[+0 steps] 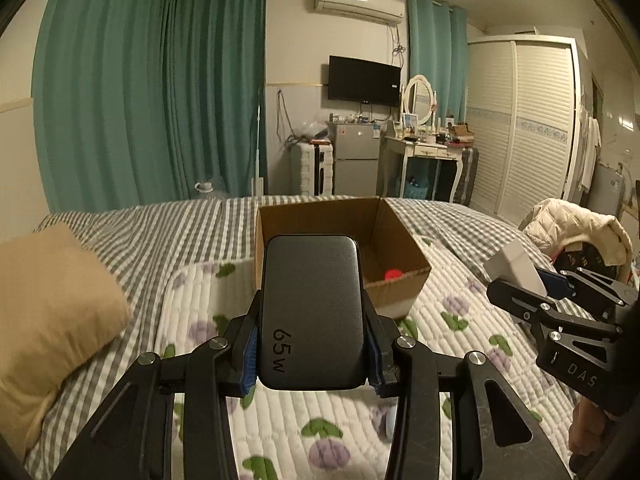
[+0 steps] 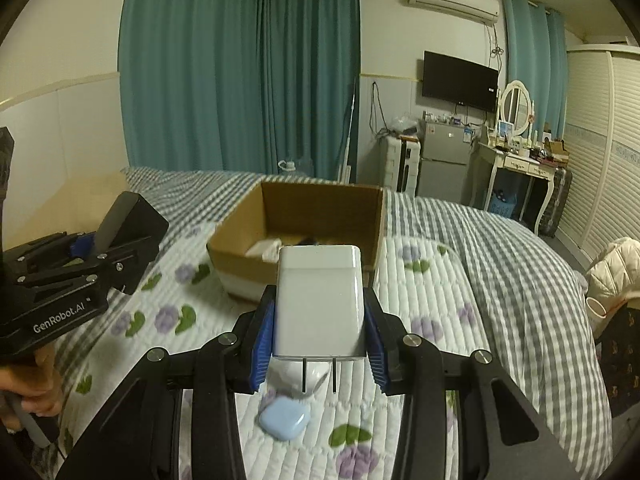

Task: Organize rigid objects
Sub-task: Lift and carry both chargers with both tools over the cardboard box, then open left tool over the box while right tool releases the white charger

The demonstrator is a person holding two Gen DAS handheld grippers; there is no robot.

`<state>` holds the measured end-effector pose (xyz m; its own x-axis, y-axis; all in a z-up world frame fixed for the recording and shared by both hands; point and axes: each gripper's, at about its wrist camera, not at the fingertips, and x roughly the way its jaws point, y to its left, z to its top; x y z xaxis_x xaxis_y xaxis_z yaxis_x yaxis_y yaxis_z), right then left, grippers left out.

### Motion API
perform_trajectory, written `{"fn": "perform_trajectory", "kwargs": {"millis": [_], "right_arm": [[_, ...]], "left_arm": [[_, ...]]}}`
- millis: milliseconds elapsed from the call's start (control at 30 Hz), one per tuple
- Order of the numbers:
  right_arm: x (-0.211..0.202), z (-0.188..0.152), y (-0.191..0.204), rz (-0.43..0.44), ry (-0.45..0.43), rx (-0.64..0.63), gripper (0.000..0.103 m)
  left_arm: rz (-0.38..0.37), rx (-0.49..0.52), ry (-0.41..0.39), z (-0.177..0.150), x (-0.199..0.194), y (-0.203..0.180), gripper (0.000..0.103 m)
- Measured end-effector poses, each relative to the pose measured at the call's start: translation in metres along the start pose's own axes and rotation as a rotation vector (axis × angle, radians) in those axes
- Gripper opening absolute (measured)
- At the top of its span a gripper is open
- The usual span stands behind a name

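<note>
My left gripper (image 1: 311, 350) is shut on a dark grey charger (image 1: 312, 312) marked 65W, held above the quilt in front of an open cardboard box (image 1: 394, 232). A red object (image 1: 393, 274) lies in the box. My right gripper (image 2: 318, 350) is shut on a white plug charger (image 2: 320, 300) with its prongs pointing back toward the camera. The same box (image 2: 296, 208) stands just beyond it, with white and dark items inside. Each gripper shows in the other's view: the right (image 1: 532, 280) at the right edge, the left (image 2: 108, 244) at the left edge.
A pale blue case (image 2: 285, 420) and a white rounded object (image 2: 298, 376) lie on the flowered quilt (image 2: 424, 304) below the right gripper. A tan pillow (image 1: 52, 312) sits at the left, a cream jacket (image 1: 576, 224) at the right. A hand (image 2: 36, 384) holds the left gripper's handle.
</note>
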<state>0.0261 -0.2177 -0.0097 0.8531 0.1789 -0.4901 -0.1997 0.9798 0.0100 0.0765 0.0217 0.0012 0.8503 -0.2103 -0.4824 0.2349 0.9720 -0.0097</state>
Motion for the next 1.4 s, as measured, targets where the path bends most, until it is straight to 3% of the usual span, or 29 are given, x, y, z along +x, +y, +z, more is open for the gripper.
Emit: {"fn": "perform_trajectory", "kwargs": {"millis": [500, 767, 1400], "right_arm": [[0.059, 0.048, -0.008, 0.023, -0.044, -0.029, 0.040], [0.104, 0.061, -0.019, 0.035, -0.003, -0.039, 0.039], [0.226, 0.061, -0.027, 0.012, 0.218, -0.113, 0.039]], "left_arm": [[-0.013, -0.008, -0.014, 0.041, 0.064, 0.007, 0.042], [-0.007, 0.015, -0.006, 0.060, 0.109, 0.006, 0.042], [-0.027, 0.038, 0.241, 0.056, 0.234, 0.011, 0.042]]}}
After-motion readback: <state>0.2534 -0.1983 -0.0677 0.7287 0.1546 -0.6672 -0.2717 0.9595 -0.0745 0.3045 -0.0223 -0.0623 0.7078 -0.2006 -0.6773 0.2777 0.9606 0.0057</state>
